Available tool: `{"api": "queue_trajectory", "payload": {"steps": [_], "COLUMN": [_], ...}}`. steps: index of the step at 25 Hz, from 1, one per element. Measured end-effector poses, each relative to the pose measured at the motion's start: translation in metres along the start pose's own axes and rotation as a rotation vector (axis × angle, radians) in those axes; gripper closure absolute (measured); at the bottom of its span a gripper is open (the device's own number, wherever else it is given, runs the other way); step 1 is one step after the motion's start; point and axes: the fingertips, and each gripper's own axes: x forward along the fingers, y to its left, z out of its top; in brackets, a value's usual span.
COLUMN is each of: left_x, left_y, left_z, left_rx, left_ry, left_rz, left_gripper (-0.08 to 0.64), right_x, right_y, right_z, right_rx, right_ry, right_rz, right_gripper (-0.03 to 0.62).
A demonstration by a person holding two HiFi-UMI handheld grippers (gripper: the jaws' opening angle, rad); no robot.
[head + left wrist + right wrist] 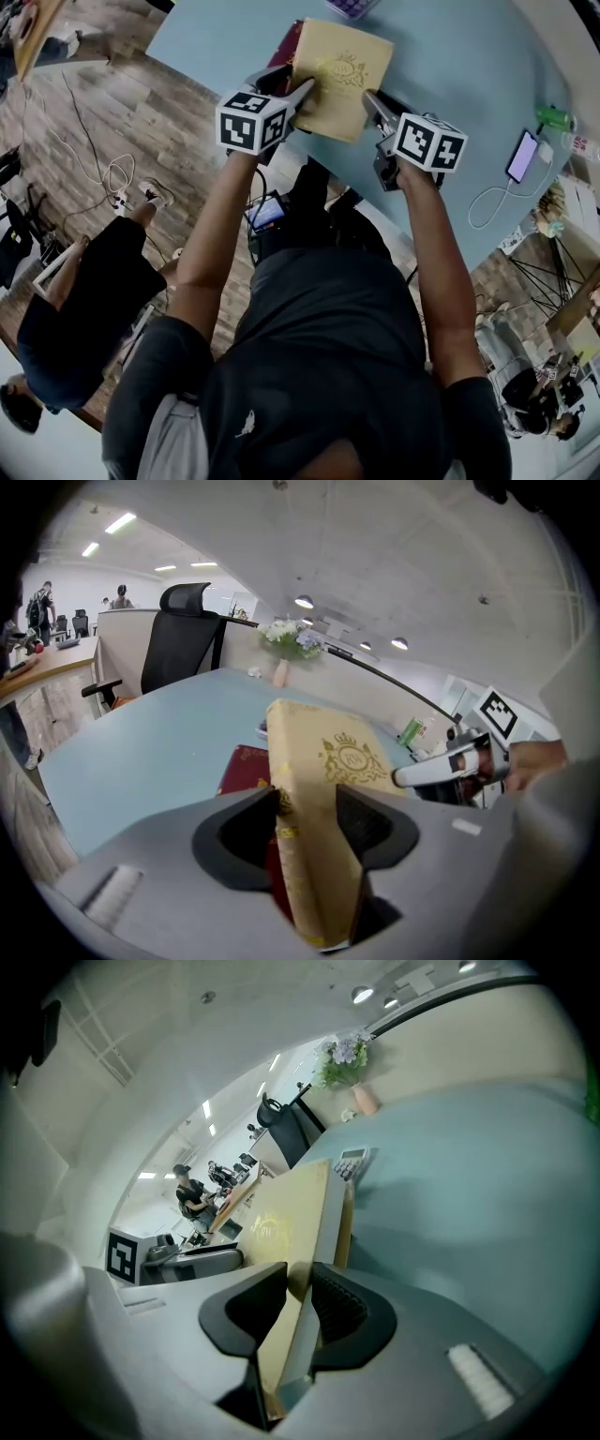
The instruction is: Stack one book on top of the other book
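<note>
A tan book with a gold crest [342,77] is held above the pale blue table [450,84], over a dark red book [284,49] that lies flat beneath it. My left gripper [292,89] is shut on the tan book's left edge [309,827], and the red book [246,769] shows past its jaws. My right gripper [370,101] is shut on the tan book's right edge [295,1269]. In the right gripper view the tan cover [281,1218] stands tilted on edge.
A phone [522,156] on a white cable lies at the table's right, near a green bottle [555,117]. A purple object [352,7] sits at the far edge. A seated person [80,300] is on the floor side, left. A black chair [183,635] and a vase of flowers [289,644] stand beyond the table.
</note>
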Motion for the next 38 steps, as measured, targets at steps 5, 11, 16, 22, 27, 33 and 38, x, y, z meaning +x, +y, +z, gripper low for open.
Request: {"api": "queue_trajectory", "payload": {"steps": [5, 11, 16, 22, 27, 33, 38], "left_x": [-0.009, -0.005, 0.001, 0.003, -0.003, -0.037, -0.079], "left_y": [0.029, 0.052, 0.063, 0.064, 0.063, 0.060, 0.045], "left_z": [0.001, 0.000, 0.004, 0.007, 0.006, 0.019, 0.046], "left_rx": [0.017, 0.046, 0.052, 0.071, 0.096, 0.121, 0.135], "left_ry": [0.011, 0.045, 0.048, 0.068, 0.089, 0.053, -0.040], "left_rz": [0.031, 0.071, 0.095, 0.094, 0.092, 0.124, 0.146], "left_gripper": [0.325, 0.341, 0.344, 0.342, 0.342, 0.342, 0.342], "right_x": [0.018, 0.036, 0.046, 0.052, 0.050, 0.026, -0.018], "right_y": [0.026, 0.039, 0.038, 0.037, 0.041, 0.058, 0.078], "right_z": [-0.010, -0.019, -0.019, -0.018, -0.019, -0.001, 0.036], "right_rx": [-0.025, -0.033, -0.034, -0.052, -0.143, -0.229, -0.284], "right_ry": [0.045, 0.087, 0.107, 0.119, 0.163, 0.114, -0.014], "right_rz": [0.018, 0.040, 0.049, 0.047, 0.025, 0.025, 0.079], "right_gripper": [0.508, 0.506, 0.506, 0.506, 0.505, 0.503, 0.503]}}
